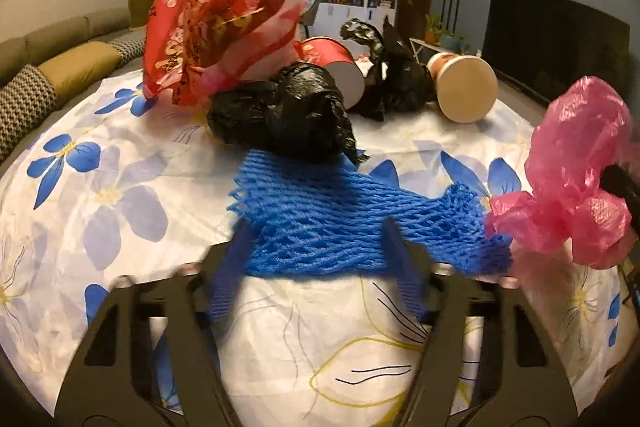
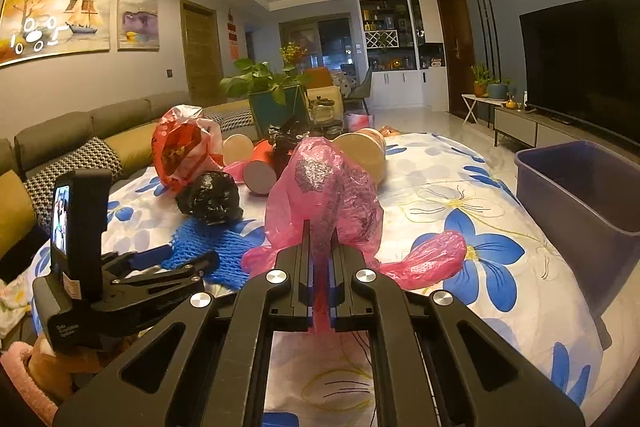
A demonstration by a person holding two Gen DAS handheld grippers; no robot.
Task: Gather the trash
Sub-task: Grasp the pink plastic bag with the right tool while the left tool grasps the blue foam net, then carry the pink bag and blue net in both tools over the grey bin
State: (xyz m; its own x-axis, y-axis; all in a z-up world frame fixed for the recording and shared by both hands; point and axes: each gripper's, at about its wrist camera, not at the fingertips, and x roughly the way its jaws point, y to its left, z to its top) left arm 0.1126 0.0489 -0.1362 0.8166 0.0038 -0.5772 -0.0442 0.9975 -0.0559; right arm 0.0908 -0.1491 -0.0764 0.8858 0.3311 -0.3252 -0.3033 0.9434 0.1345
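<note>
Table under a white cloth with blue flowers [image 1: 120, 195], trash strewn across it.

Right gripper [image 2: 320, 239]: jaws pressed nearly together, pinching a crumpled pink plastic bag [image 2: 328, 199]. The bag bulges up and forward past the fingertips; one loose tail trails right onto the cloth. In the left wrist view the same bag hangs at the right edge.

Left gripper [image 1: 316, 227]: jaws about half apart, fingers straddling the near edge of a blue foam net [image 1: 320, 211] that lies flat on the cloth. The net runs across between the fingertips; cannot tell whether the pads press on it.

Just behind the net, touching its far edge: a balled black bag [image 1: 288, 111]. Further back, a red printed bag [image 1: 208, 27] standing crumpled, a red paper cup [image 1: 332, 67] on its side, a second black bag [image 1: 388, 75], and a tan cup [image 1: 464, 87] also tipped over.

A purple bin [image 2: 580, 187] sits at the table's right side, well apart from both grippers.
</note>
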